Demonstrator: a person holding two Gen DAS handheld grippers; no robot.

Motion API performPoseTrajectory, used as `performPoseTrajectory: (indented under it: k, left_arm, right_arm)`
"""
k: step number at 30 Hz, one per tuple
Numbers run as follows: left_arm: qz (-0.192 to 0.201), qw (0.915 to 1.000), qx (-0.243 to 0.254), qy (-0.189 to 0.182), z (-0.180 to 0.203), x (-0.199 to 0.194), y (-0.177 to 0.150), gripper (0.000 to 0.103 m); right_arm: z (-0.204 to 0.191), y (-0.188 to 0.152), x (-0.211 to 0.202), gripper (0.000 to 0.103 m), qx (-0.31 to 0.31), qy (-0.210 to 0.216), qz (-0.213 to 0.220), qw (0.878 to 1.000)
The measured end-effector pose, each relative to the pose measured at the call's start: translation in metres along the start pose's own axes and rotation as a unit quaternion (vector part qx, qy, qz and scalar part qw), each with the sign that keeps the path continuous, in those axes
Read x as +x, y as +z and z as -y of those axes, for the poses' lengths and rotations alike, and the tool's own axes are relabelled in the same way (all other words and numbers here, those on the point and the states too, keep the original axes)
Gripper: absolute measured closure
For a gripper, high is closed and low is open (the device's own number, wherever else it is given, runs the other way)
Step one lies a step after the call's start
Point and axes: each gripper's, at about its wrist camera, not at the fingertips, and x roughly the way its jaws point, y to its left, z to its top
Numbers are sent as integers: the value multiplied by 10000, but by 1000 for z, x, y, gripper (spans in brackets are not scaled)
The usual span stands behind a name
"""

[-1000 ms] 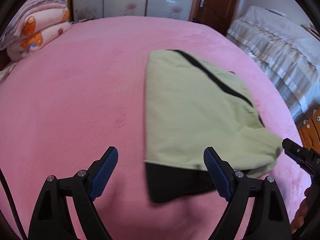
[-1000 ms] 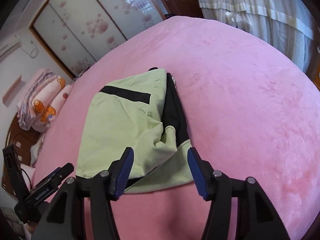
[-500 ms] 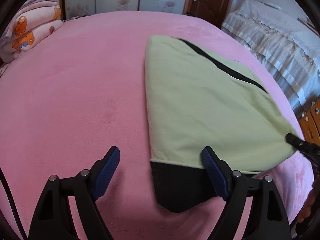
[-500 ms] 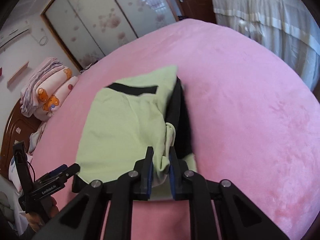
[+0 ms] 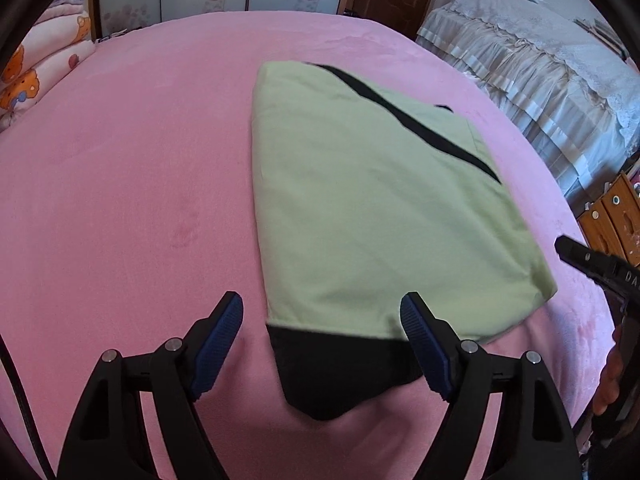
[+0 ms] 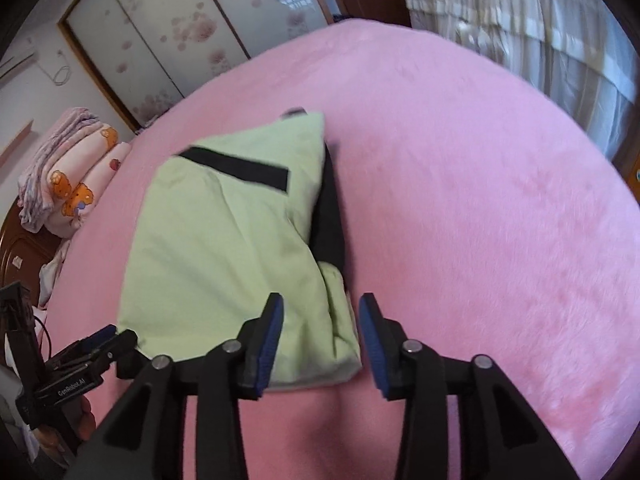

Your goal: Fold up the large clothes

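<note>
On pink plush bedspread (image 5: 120,200), soft, light green-and-black garment (image 5: 360,200); best pinched at near corners, left gripper (image 5: 322,344) and right gripper (image 6: 320,332) both spread, holding nothing.

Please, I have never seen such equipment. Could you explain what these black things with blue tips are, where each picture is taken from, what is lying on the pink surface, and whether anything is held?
There is no robot here. A person holds one two-finger gripper in each hand, and each carries a wide-angle camera that looks along its own fingers. One picture comes from the left gripper, the other from the right gripper. The blue parts are the grip pads. On the pink bed cover lies a folded light green garment with black parts. Both grippers are open, so nothing is held. A stack of folded blankets sits at the far edge.
</note>
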Motion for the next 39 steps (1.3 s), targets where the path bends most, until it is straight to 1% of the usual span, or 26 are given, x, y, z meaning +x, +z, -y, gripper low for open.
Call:
performPoseTrajectory:
  k: [2, 5, 7, 10, 12, 14, 15, 16, 17, 18, 20, 21, 22, 23, 24, 26, 27, 28, 29, 30, 32, 33, 35, 36, 37, 39]
  left_arm:
    - [30, 10000, -18, 51, -2, 1, 14, 23]
    - [77, 9999, -97, 43, -13, 6, 37, 23]
    - [84, 9999, -142, 17, -23, 13, 53, 23]
    - [-48, 9996, -260, 29, -31, 33, 73, 23]
    - [-110, 9992, -355, -123, -41, 42, 80, 23]
    - [-144, 9987, -423, -248, -44, 50, 85, 23]
    - [-147, 9985, -448, -281, -44, 53, 87, 23]
    - [-159, 9984, -455, -302, -44, 56, 90, 23]
    - [-178, 9983, -447, -338, -42, 58, 93, 23]
    - [-187, 9982, -414, -386, -38, 60, 95, 23]
    - [-122, 9987, -280, -419, -30, 61, 95, 23]
    - [-88, 9990, -177, -403, -27, 61, 92, 23]
    - [-86, 9994, -81, -333, -23, 66, 89, 23]
    - [-122, 9996, -32, -239, -22, 72, 84, 23]
    - [-183, 9997, -52, -177, -24, 78, 81, 23]
    - [-259, 9988, -272, -324, -33, 84, 80, 23]
    - [-310, 9981, -374, -371, -37, 81, 81, 23]
    - [-309, 9983, -388, -312, -38, 77, 83, 23]
    - [-227, 9992, -309, -143, -37, 69, 83, 23]
    - [-99, 9998, -179, 27, -34, 59, 83, 23]
    - [228, 9996, 93, 100, -22, 35, 80, 23]
    - [363, 9992, 176, 73, -15, 24, 77, 23]
    - [572, 9978, 344, -7, -1, 7, 67, 28]
    - [625, 9972, 410, -16, 5, 3, 62, 37]
    - [618, 9970, 464, 6, 11, 2, 57, 42]
    - [460, 9976, 520, 61, 19, 11, 45, 42]
  right_arm:
    - [-4, 16, -1, 59, -54, 96, 60, 9999]
    - [-11, 46, 19, 59, -122, 189, -52, 9997]
    - [-15, 63, 44, 59, -114, 229, -250, 9994]
    - [-18, 80, 83, 59, 61, 373, -603, 9975]
    - [-17, 88, 104, 59, 201, 266, -790, 9963]
    - [-15, 93, 119, 59, 294, 372, -910, 9947]
    - [-14, 94, 125, 68, 307, 440, -948, 9940]
    - [-15, 95, 127, 84, 235, 458, -970, 9940]
    - [-16, 96, 128, 97, 106, 453, -969, 9942]
    - [-16, 97, 125, 98, 33, 436, -924, 9948]
    - [-21, 99, 103, 100, -196, 176, -554, 9981]
    - [-23, 98, 88, 100, -296, 11, -258, 9992]
    - [-21, 97, 83, 100, -342, -76, -135, 9993]
    - [-17, 94, 88, 100, -399, -172, -186, 9989]
    - [-12, 88, 104, 99, -423, -273, -445, 9977]
    - [-4, 79, 126, 99, -444, -450, -735, 9953]
    - [-2, 78, 128, 98, -403, -423, -730, 9956]
    - [-2, 80, 124, 95, -304, -396, -701, 9963]
    - [-2, 83, 118, 86, -188, -420, -671, 9967]
    - [-3, 86, 109, 80, -121, -506, -585, 9969]
    - [-15, 88, 87, 78, -297, -619, -229, 9974]
    - [-27, 86, 76, 78, -483, -593, -47, 9971]
    - [-46, 80, 65, 78, -684, -269, 40, 9973]
    - [-58, 74, 63, 78, -748, 11, -15, 9972]
    - [-68, 68, 64, 79, -802, 181, -87, 9966]
    - [-81, 52, 71, 79, -976, 376, -303, 9941]
